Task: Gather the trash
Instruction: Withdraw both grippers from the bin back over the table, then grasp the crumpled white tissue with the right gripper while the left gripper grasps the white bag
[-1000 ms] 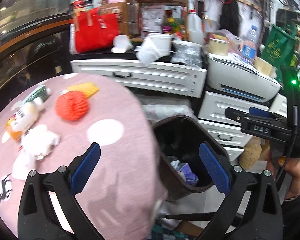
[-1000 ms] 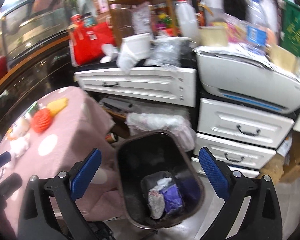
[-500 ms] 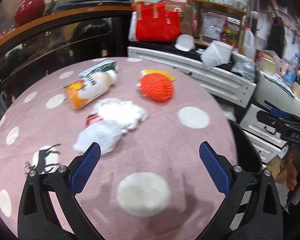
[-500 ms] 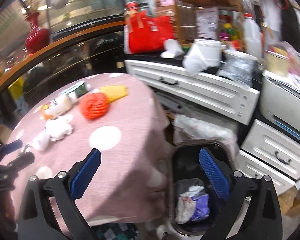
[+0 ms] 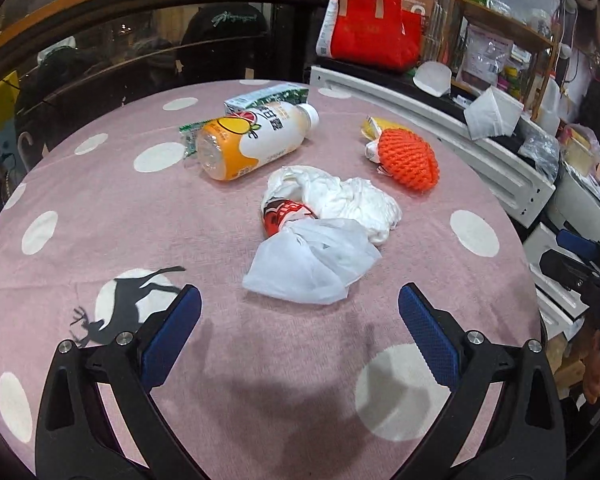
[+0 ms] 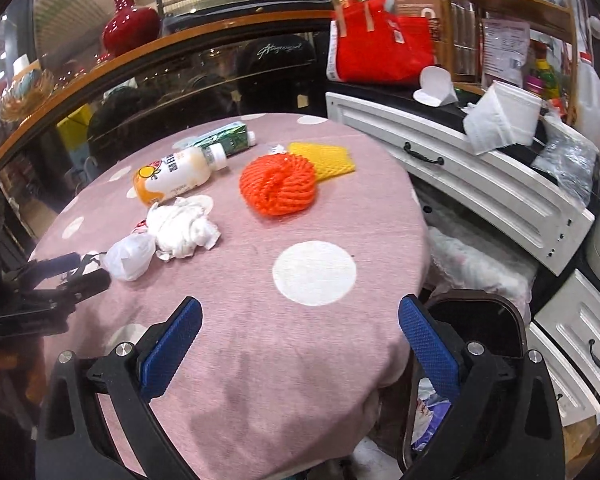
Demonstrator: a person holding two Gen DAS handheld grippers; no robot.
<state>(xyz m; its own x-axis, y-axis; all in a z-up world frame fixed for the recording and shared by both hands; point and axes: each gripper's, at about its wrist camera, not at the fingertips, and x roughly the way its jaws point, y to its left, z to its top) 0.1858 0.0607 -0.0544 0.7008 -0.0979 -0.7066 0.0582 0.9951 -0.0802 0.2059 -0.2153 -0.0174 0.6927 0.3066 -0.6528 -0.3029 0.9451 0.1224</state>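
Trash lies on a round pink polka-dot table point(image 5: 100, 216): a white plastic bag point(image 5: 312, 260), crumpled white tissue point(image 5: 340, 196) over a red wrapper point(image 5: 284, 214), an orange foam net point(image 5: 410, 162), a yellow foam net point(image 6: 324, 156), a lying juice bottle point(image 5: 256, 140) and a green carton point(image 5: 268, 94). My left gripper point(image 5: 300, 332) is open and empty just in front of the plastic bag. My right gripper point(image 6: 300, 340) is open and empty over the table's near right edge, above the dark trash bin point(image 6: 480, 320).
White drawer units point(image 6: 460, 168) and a cluttered counter with a red bag point(image 6: 380, 52) stand to the right of the table. A glass display case point(image 6: 140, 80) curves behind it. The bin beside the table holds some crumpled trash point(image 6: 428, 412).
Both grippers have swung left from the trash bin to face the table. The left gripper has come close to the plastic bag. Both stay open.
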